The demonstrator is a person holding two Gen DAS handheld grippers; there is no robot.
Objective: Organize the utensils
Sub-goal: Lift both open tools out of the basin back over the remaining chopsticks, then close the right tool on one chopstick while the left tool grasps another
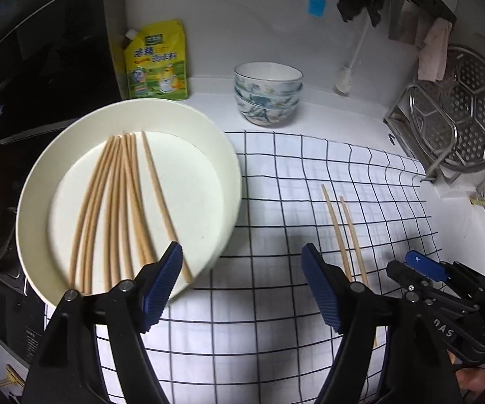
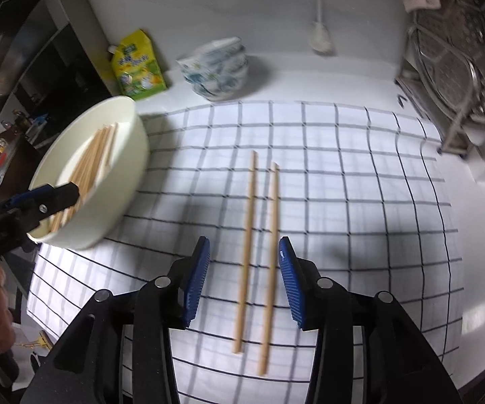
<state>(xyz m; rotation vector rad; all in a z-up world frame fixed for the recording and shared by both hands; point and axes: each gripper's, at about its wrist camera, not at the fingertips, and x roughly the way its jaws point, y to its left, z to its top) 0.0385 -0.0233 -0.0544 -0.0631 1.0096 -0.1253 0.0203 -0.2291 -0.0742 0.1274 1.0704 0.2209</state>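
A cream bowl (image 1: 215,155) holds several wooden chopsticks (image 1: 114,202); it also shows in the right wrist view (image 2: 121,181). Two chopsticks (image 2: 259,235) lie side by side on the checked cloth (image 2: 343,185); they also show in the left wrist view (image 1: 343,232). My left gripper (image 1: 242,259) is open and empty at the bowl's near rim, its left finger over the bowl's edge. My right gripper (image 2: 242,252) is open, its fingers on either side of the two chopsticks, just above the cloth.
A stack of patterned bowls (image 1: 267,94) and a yellow-green pouch (image 1: 156,64) stand at the back by the wall. A metal rack with a steamer plate (image 1: 458,114) is at the right. A dark stove area (image 1: 40,67) lies left of the bowl.
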